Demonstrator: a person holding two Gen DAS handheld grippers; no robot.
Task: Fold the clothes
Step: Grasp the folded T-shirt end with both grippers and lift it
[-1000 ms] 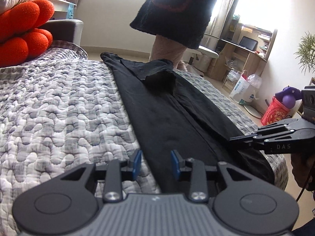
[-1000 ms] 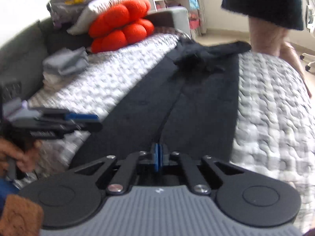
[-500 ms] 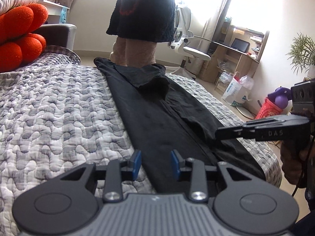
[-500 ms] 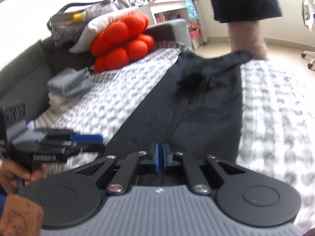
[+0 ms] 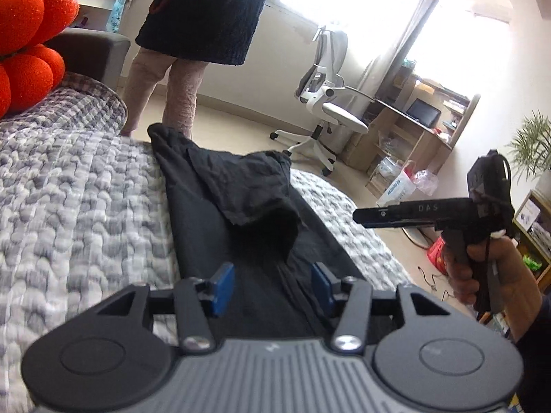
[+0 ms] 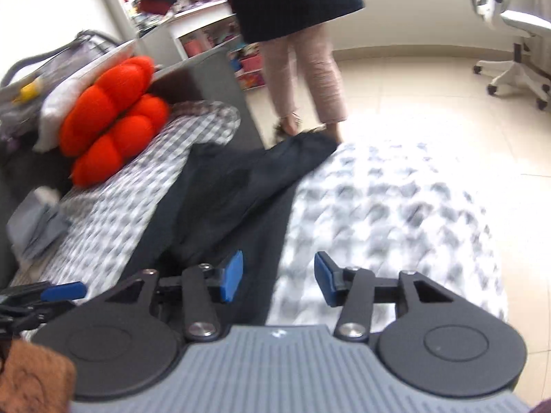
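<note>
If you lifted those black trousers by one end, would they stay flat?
Probably not. The black trousers look thin and limp: their far end already lies folded back in soft creases, so they would likely droop. They seem light, and might slide on the quilt if pushed.

Black tool (image 5: 272, 289), blue pads (image 5: 222, 289), silver screws (image 5: 196, 343)

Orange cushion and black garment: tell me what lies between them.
Only bare grey-and-white quilt lies between the orange cushion and the black garment; nothing rests on that stretch. The right wrist view shows it best, and the left wrist view agrees.
</note>
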